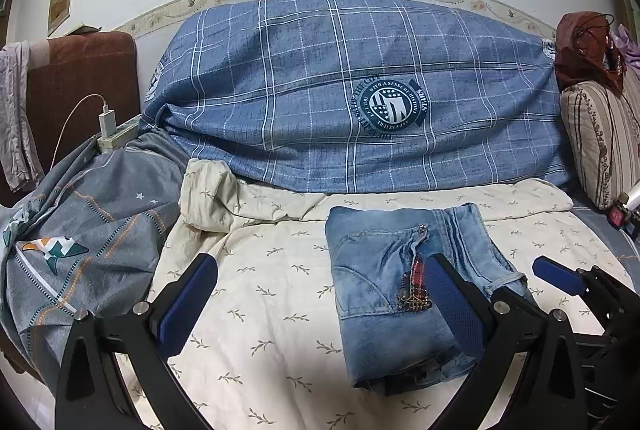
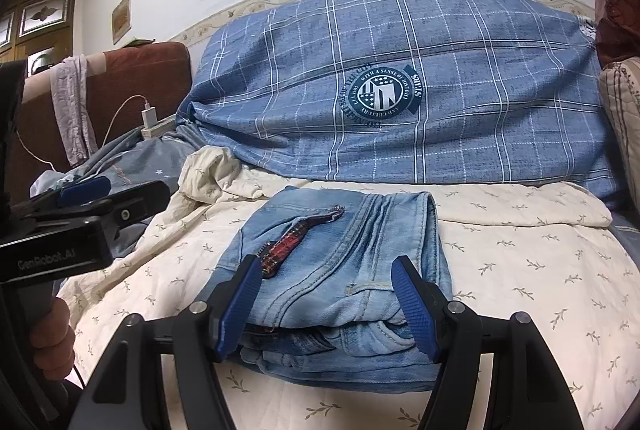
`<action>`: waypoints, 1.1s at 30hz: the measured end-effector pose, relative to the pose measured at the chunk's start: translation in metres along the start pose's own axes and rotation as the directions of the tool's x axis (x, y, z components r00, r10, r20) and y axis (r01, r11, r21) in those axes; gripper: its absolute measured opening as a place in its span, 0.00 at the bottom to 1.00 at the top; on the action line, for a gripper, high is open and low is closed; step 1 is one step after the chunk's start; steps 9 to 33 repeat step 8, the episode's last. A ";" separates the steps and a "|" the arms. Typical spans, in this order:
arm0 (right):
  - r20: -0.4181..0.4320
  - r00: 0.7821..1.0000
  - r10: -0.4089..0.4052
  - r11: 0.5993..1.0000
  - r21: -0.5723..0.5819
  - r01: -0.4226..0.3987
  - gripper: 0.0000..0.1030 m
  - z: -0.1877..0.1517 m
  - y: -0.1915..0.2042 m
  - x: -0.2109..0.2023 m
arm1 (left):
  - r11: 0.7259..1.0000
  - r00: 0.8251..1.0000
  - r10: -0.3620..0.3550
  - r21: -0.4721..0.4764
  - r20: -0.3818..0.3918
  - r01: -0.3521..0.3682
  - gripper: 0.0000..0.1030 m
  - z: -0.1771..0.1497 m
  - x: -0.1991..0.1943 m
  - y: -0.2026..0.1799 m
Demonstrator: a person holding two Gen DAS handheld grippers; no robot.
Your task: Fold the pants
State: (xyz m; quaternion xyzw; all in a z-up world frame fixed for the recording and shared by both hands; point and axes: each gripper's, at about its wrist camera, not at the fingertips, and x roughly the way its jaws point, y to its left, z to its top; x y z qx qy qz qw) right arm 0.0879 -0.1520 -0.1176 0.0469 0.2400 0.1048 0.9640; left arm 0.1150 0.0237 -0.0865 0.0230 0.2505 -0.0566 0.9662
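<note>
Both tongs standing apart over the folded jeans on the bed.

Right tongs (image 2: pixel 324 306) are gaping, blue pads (image 2: pixel 414 310) flanking the near end of the jeans (image 2: pixel 340 258) without pressing them; whether the pads are brushing the denim is unclear. Left tongs (image 1: pixel 316 306) are hanging wide apart, holding nothing, one pad (image 1: pixel 452 302) showing in front of the jeans' right part, the other over the bare cream sheet (image 1: pixel 260 310). A hand (image 2: pixel 52 334) is gripping the left handle. Jeans are lying as a compact folded stack in the middle of the sheet, a red plaid patch (image 2: pixel 286 246) facing up. Behind them a blue checked quilt (image 1: pixel 360 90) is bulking against the wall; a grey cover (image 1: pixel 80 238) is lying crumpled to the left, with a white charger (image 1: pixel 107 120) beyond it.
</note>
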 end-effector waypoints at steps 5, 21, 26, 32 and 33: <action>-0.008 1.000 0.006 1.000 -0.005 -0.006 0.69 0.000 0.001 0.003 | 1.000 1.000 -0.021 -0.006 0.015 0.021 1.00 0.000 -0.001 0.000; -0.013 1.000 0.005 1.000 -0.008 -0.005 0.69 0.000 0.000 0.004 | 1.000 1.000 -0.013 -0.010 0.015 0.014 1.00 0.000 0.001 0.000; -0.013 1.000 0.005 1.000 -0.008 -0.005 0.69 0.000 0.000 0.004 | 1.000 1.000 -0.013 -0.010 0.015 0.014 1.00 0.000 0.001 0.000; -0.013 1.000 0.005 1.000 -0.008 -0.005 0.69 0.000 0.000 0.004 | 1.000 1.000 -0.013 -0.010 0.015 0.014 1.00 0.000 0.001 0.000; -0.013 1.000 0.005 1.000 -0.008 -0.005 0.69 0.000 0.000 0.004 | 1.000 1.000 -0.013 -0.010 0.015 0.014 1.00 0.000 0.001 0.000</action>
